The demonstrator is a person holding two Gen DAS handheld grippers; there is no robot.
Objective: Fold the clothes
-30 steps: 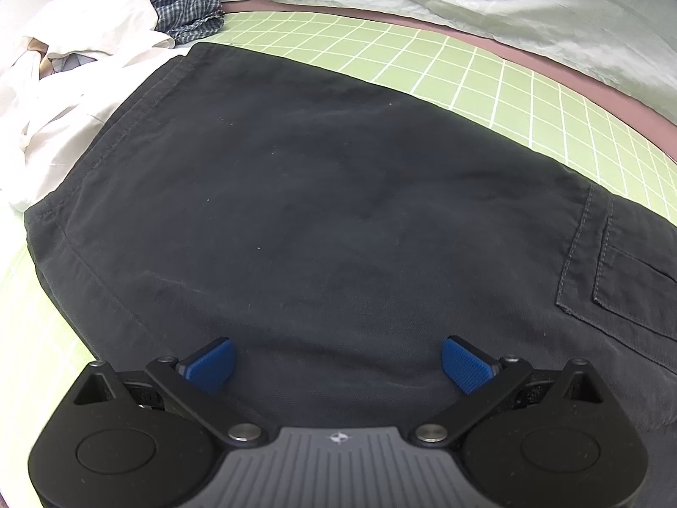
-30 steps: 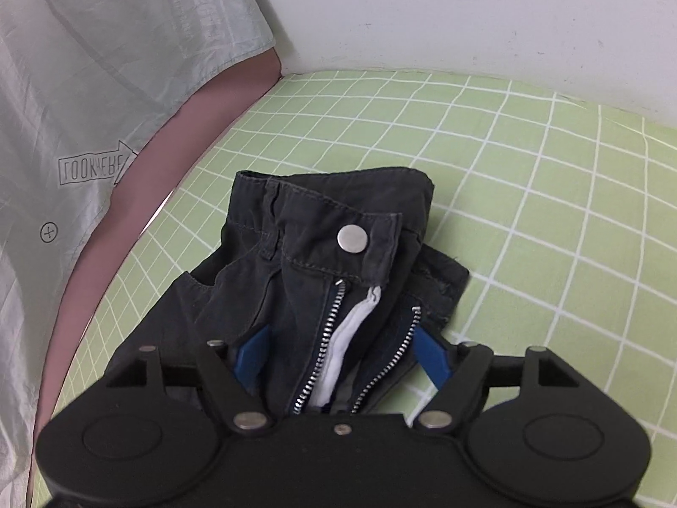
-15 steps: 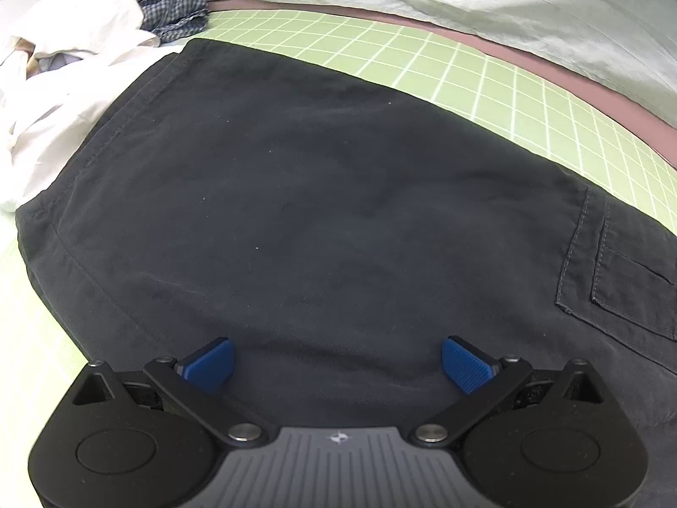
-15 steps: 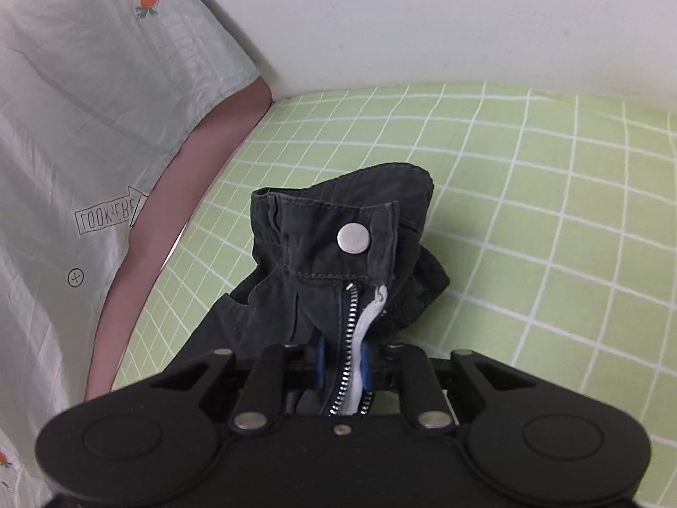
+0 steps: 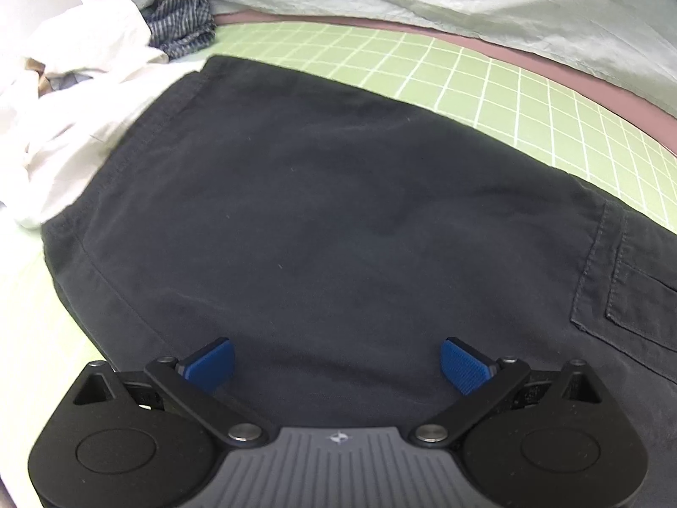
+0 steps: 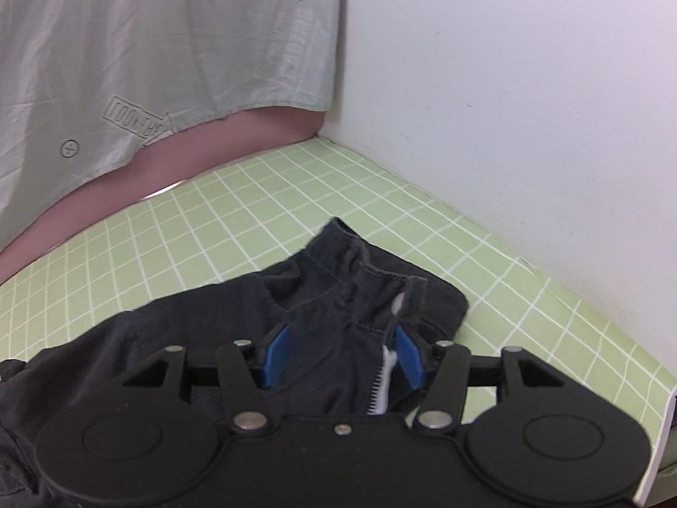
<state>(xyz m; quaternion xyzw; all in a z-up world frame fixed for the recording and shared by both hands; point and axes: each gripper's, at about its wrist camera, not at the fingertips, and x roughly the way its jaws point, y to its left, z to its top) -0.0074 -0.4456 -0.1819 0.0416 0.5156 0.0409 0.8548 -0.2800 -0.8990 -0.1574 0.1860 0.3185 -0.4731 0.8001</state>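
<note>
My right claw was opening off the trousers' fly between its pads, releasing the waistband to lie flat ahead.

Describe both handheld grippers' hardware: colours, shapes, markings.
Left gripper: matte black linkage arms with silver pivot pins, round black side housings, ribbed grey centre plate bearing a small white star-like logo, ribbed blue pads. Right gripper: the same black build and silver pins, blue pads, all-black centre. No cables, hands or sleeves visible.
</note>
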